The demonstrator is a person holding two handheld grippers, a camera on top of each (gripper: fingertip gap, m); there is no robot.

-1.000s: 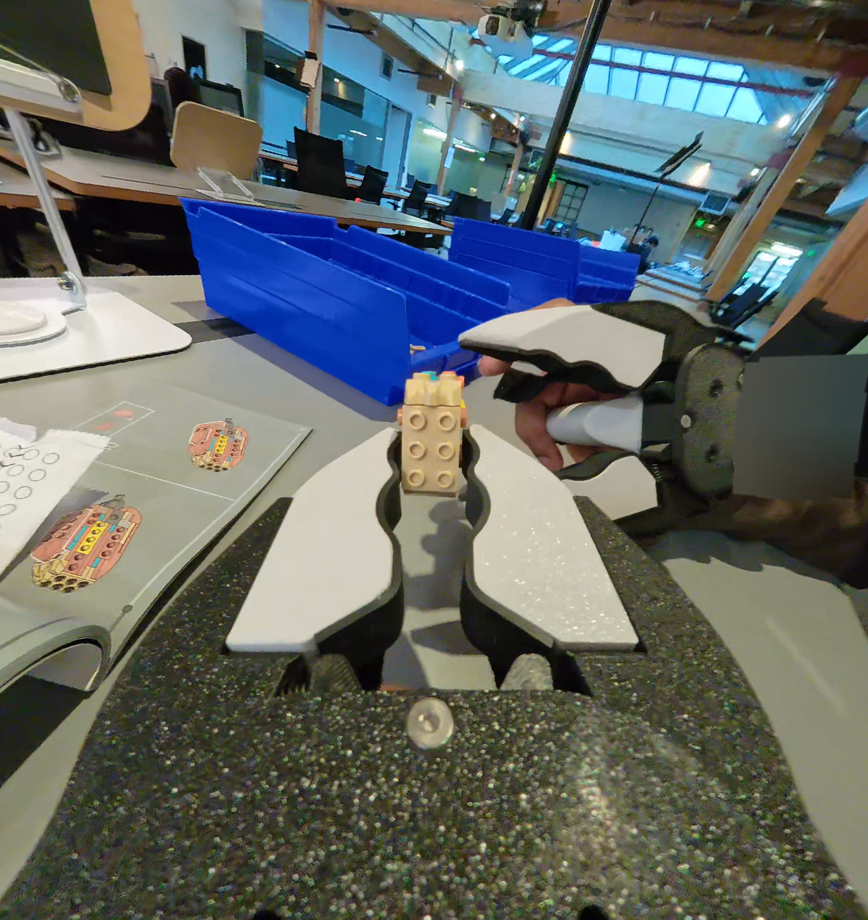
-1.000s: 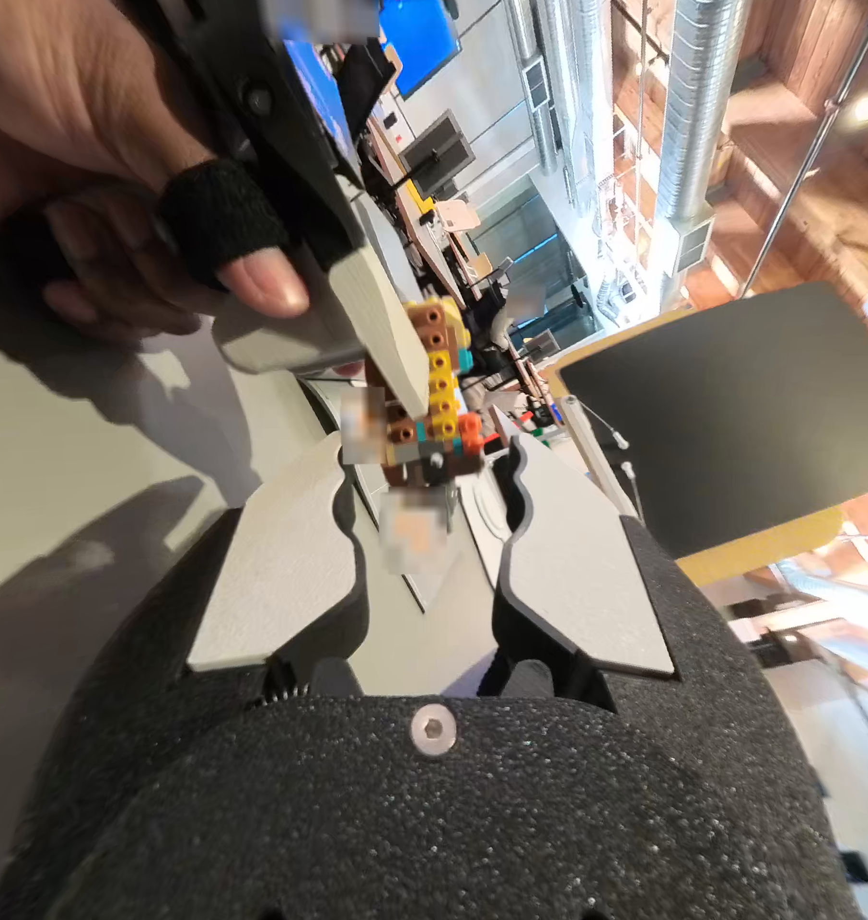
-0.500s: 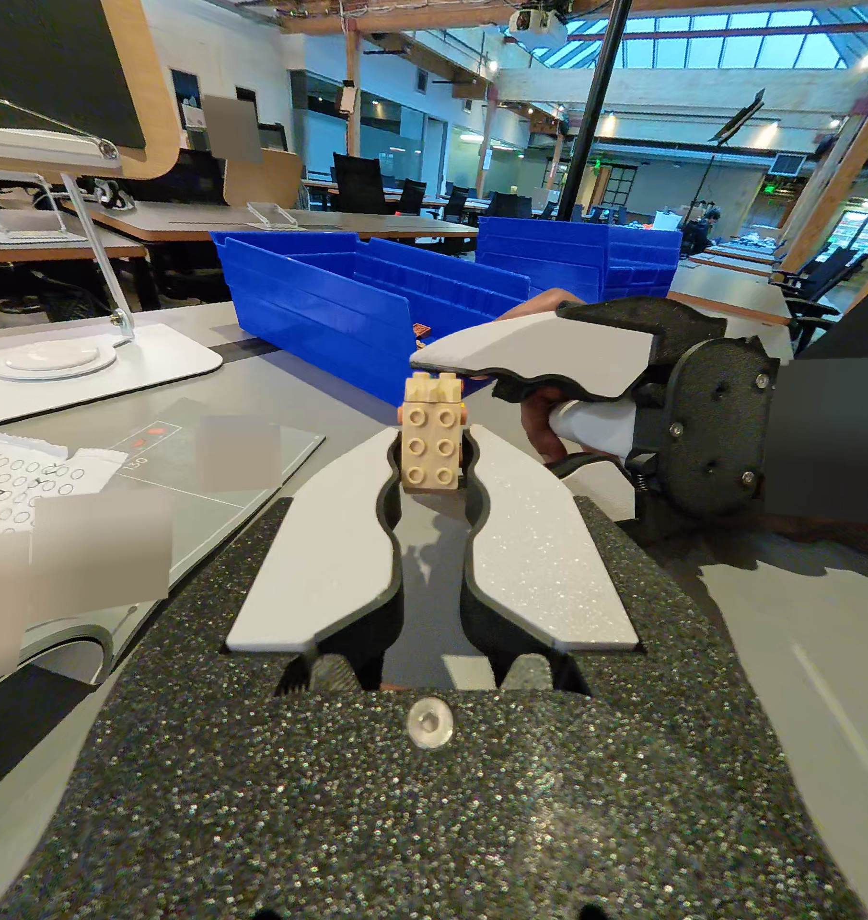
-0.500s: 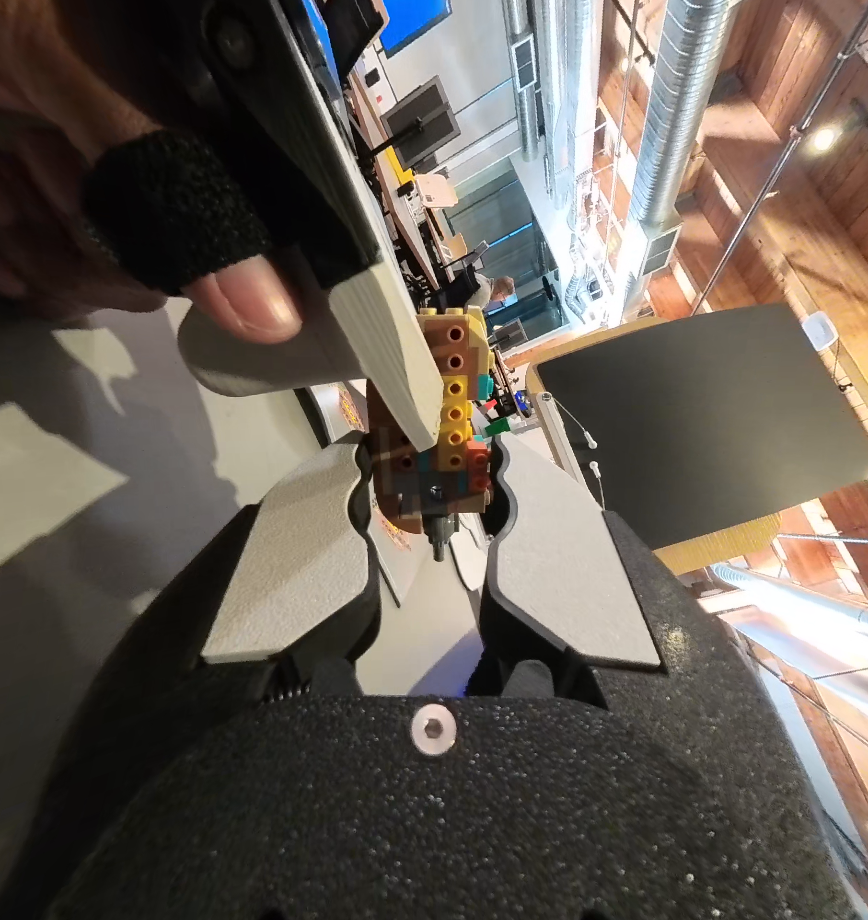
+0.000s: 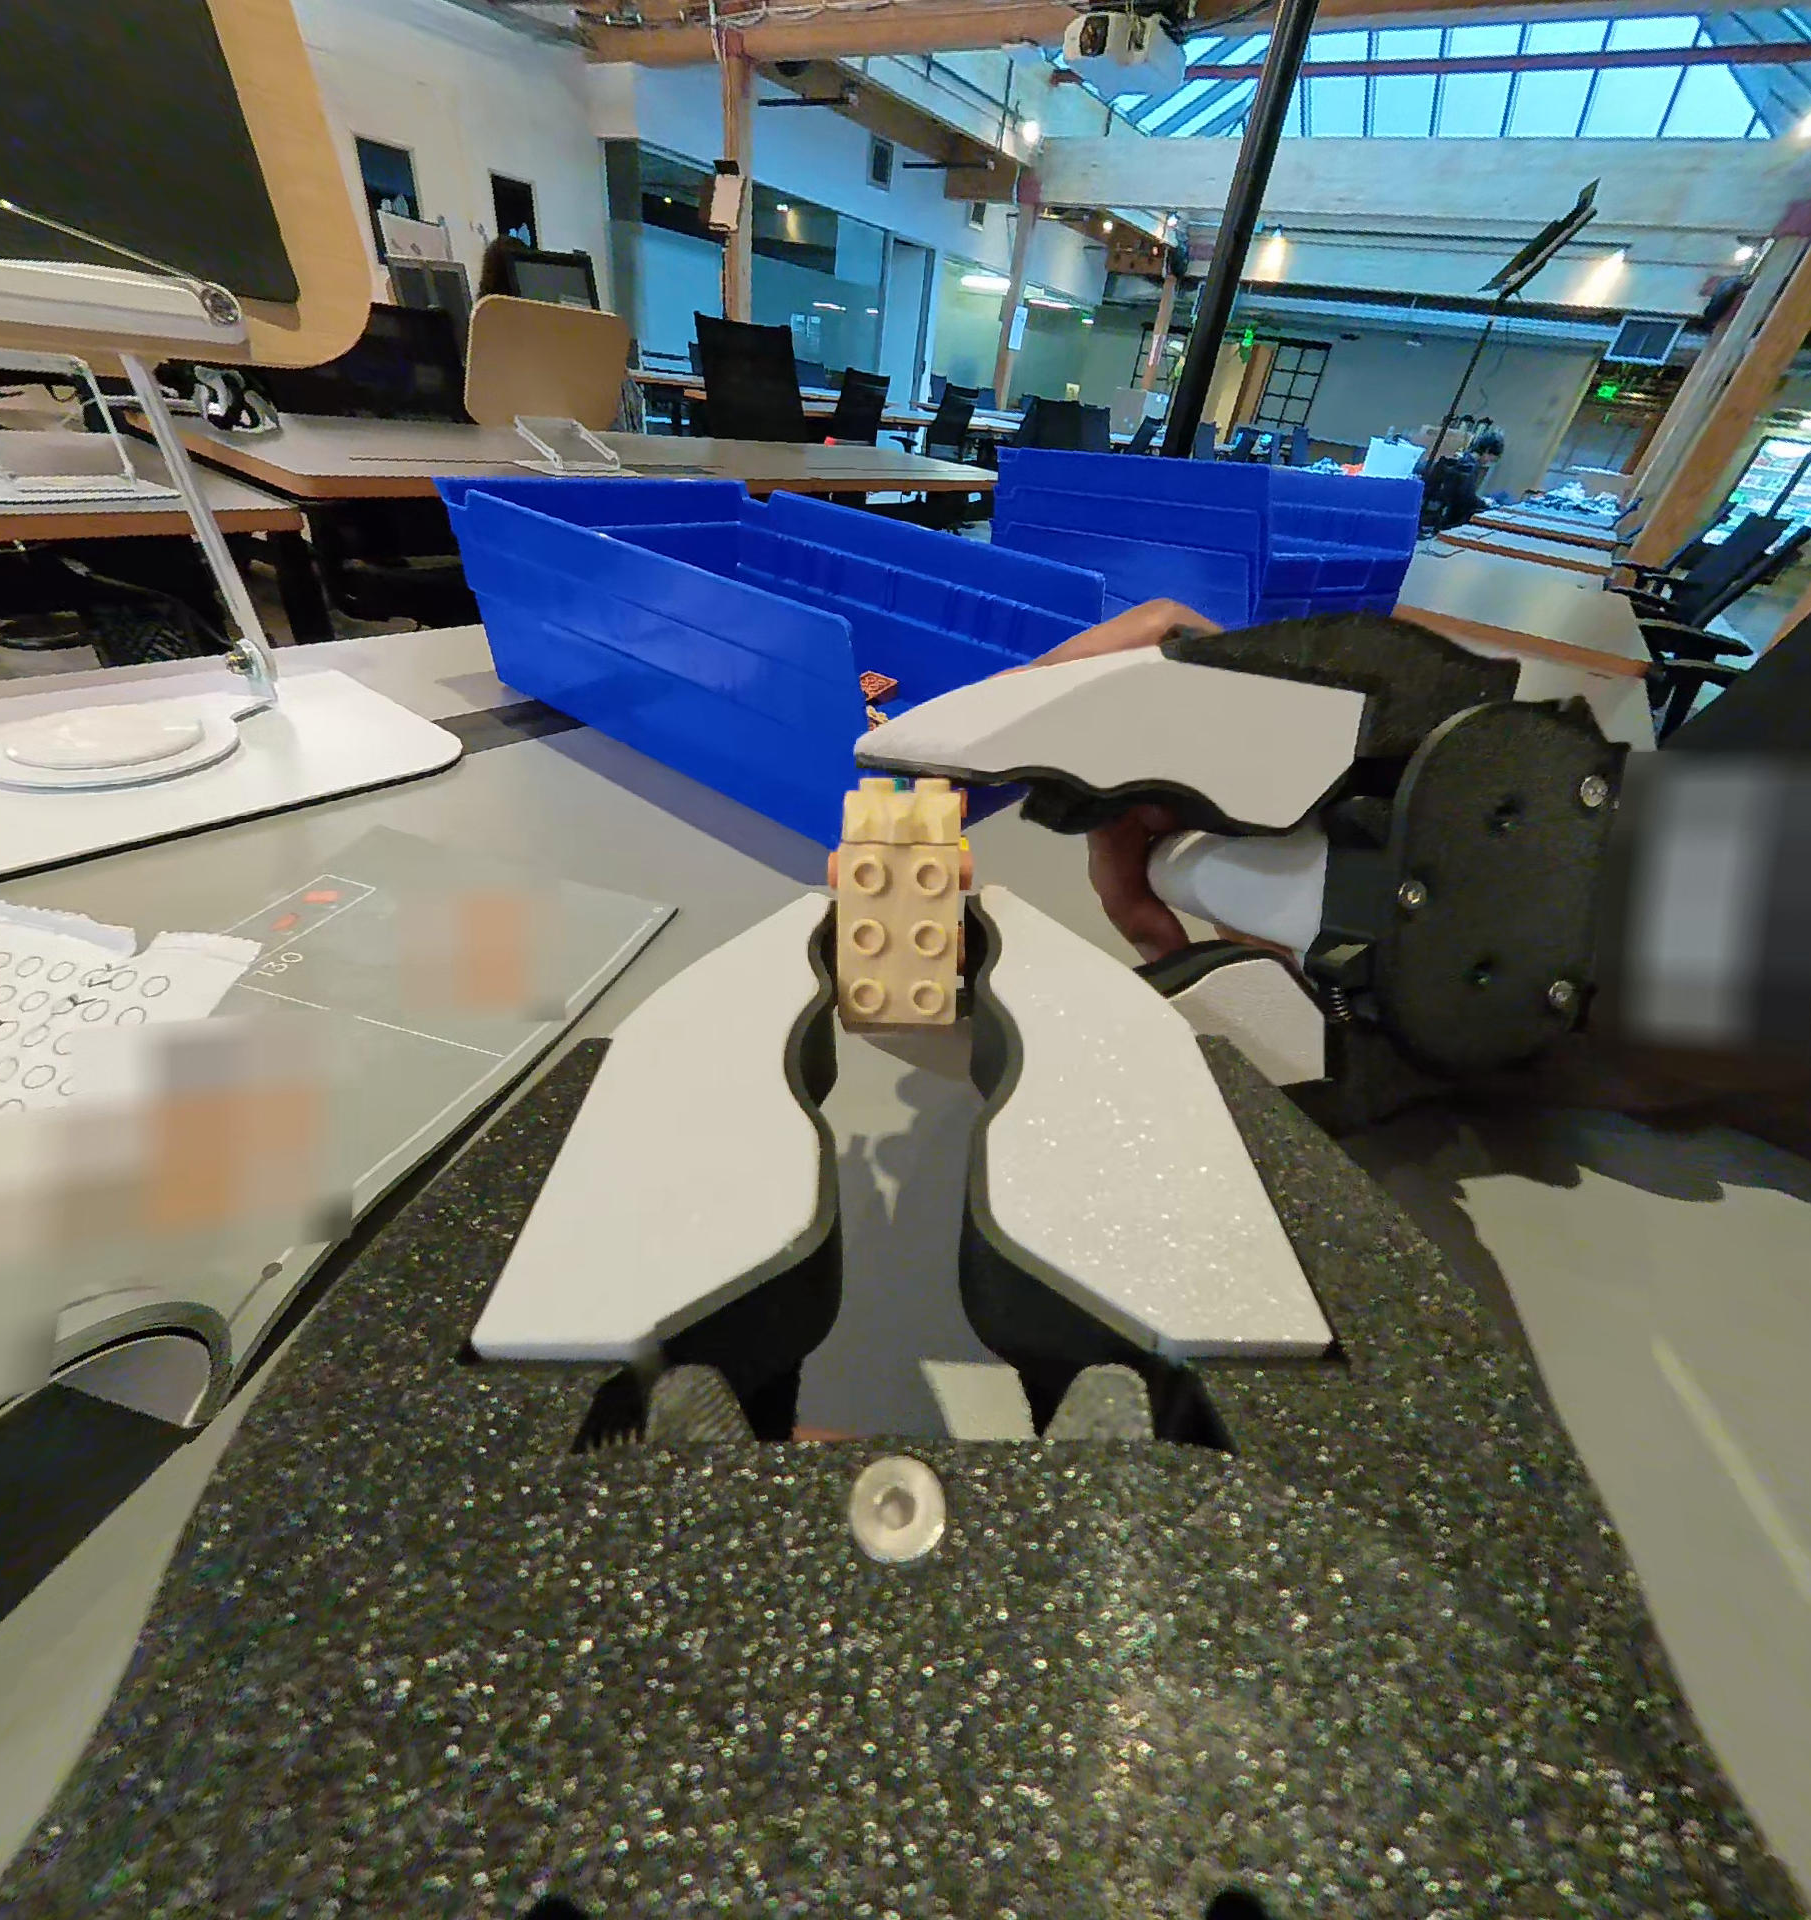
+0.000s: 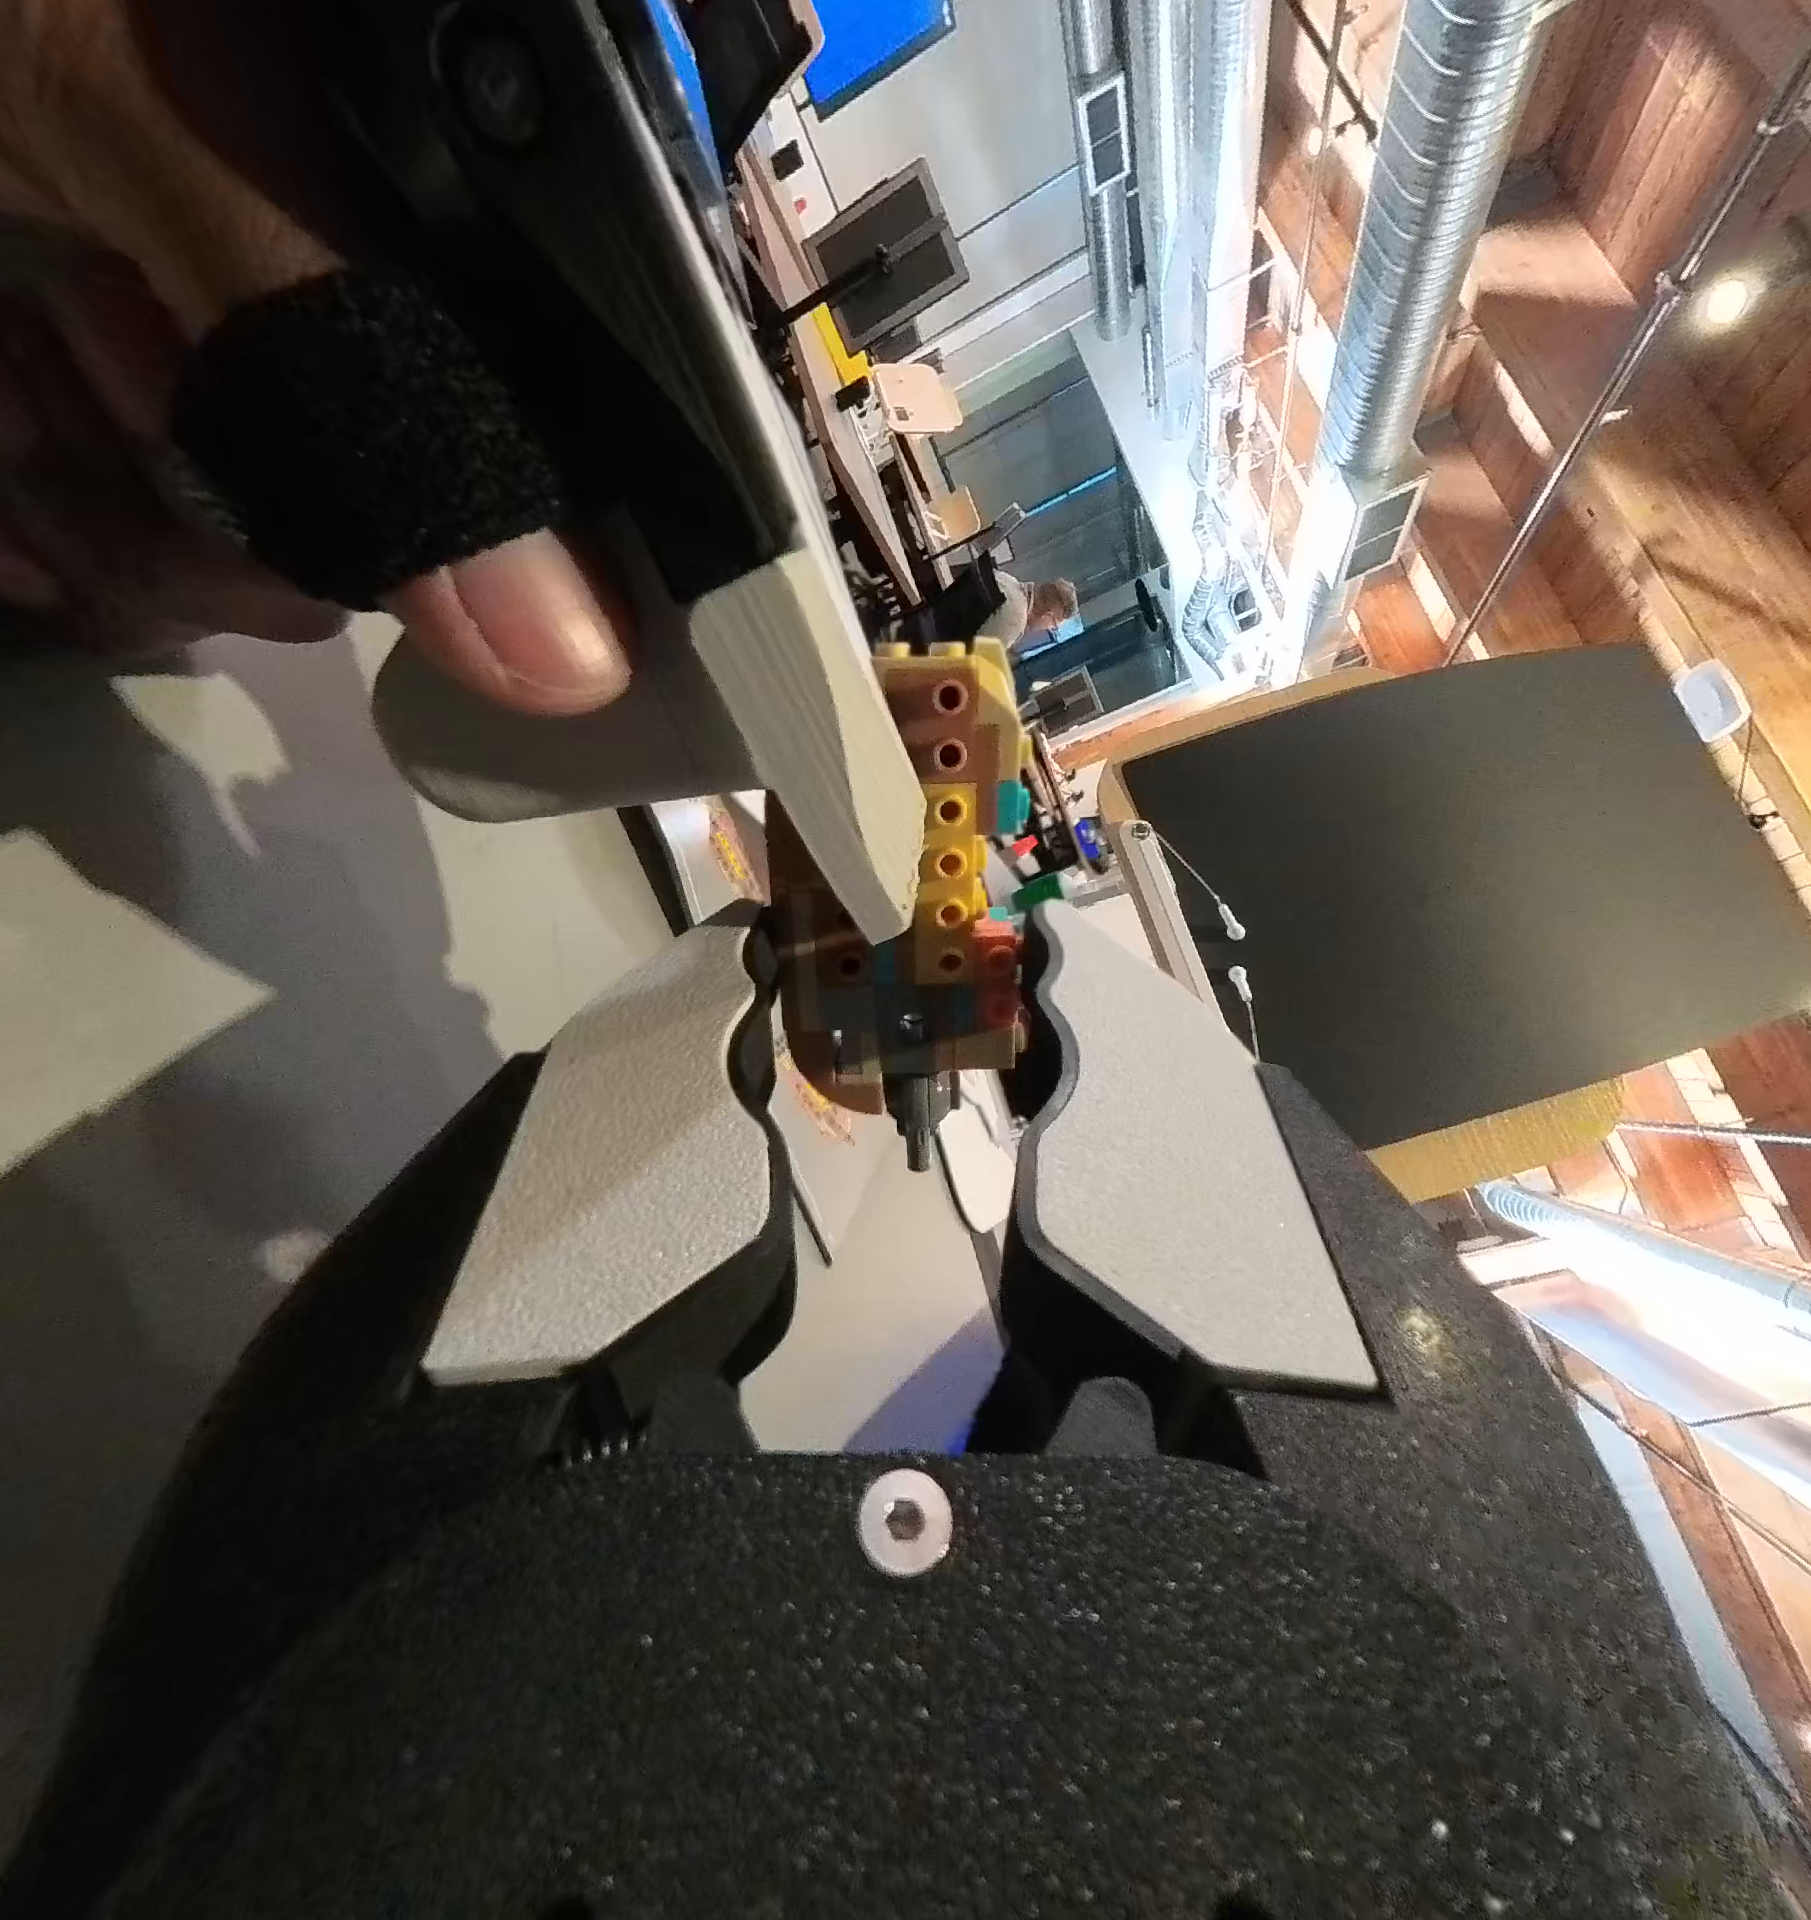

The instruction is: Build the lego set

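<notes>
Open grey worktop [image 5: 1659,1403] at right; long blue plastic bin [image 5: 672,634] blocks ahead, open instruction booklet [image 5: 444,997] lies left.

Mosaic patches covered the open instruction booklet [image 5: 381,1039] at the left of the left wrist view, hiding its diagrams, and the frame's left edge cut it off. The lego model [image 5: 896,925] showed only its tan end there; the left tool [image 5: 896,966] hid its sides. In the right wrist view, a grey finger [image 6: 828,769] of that tool covered the model's [image 6: 942,914] left half.
</notes>
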